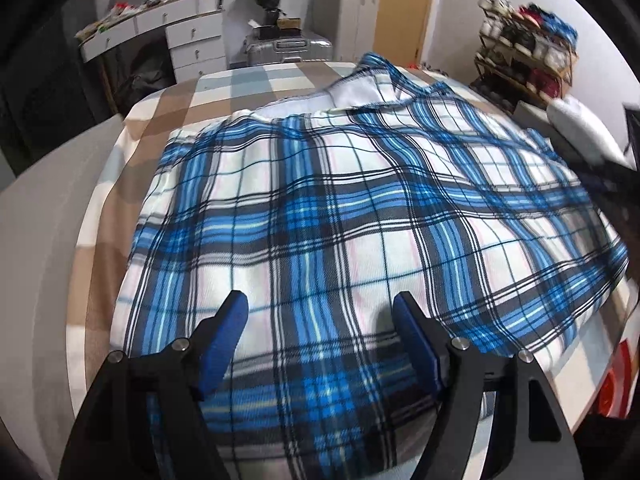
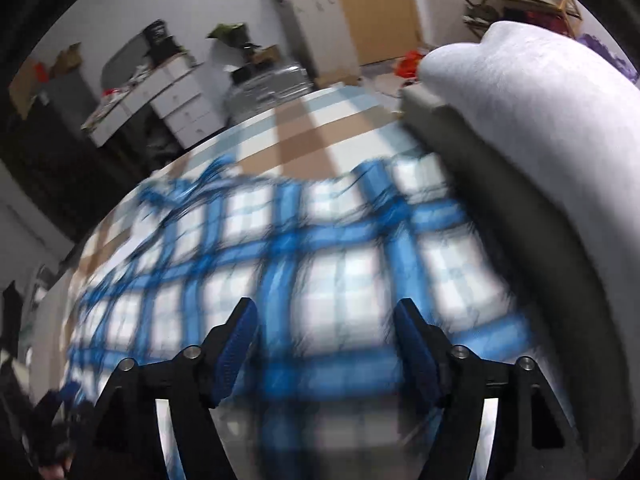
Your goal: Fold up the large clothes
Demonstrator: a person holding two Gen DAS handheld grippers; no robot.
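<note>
A large blue, white and black plaid garment (image 1: 360, 208) lies spread over a bed with a beige, white and pale blue checked cover (image 1: 240, 84). Its far edge is turned over, showing a white inside. My left gripper (image 1: 320, 312) hovers over the garment's near part, jaws open, nothing between the blue pads. In the right wrist view the same plaid garment (image 2: 304, 264) is blurred by motion. My right gripper (image 2: 326, 316) is above it, jaws wide open and holding nothing.
A white pillow or bolster (image 2: 540, 120) and a dark headboard edge (image 2: 520, 220) lie at the right of the bed. Beyond the bed stand a white drawer unit (image 1: 196, 40), a silver suitcase (image 1: 288, 46), a wooden door (image 1: 404, 4) and a shoe rack (image 1: 524, 48).
</note>
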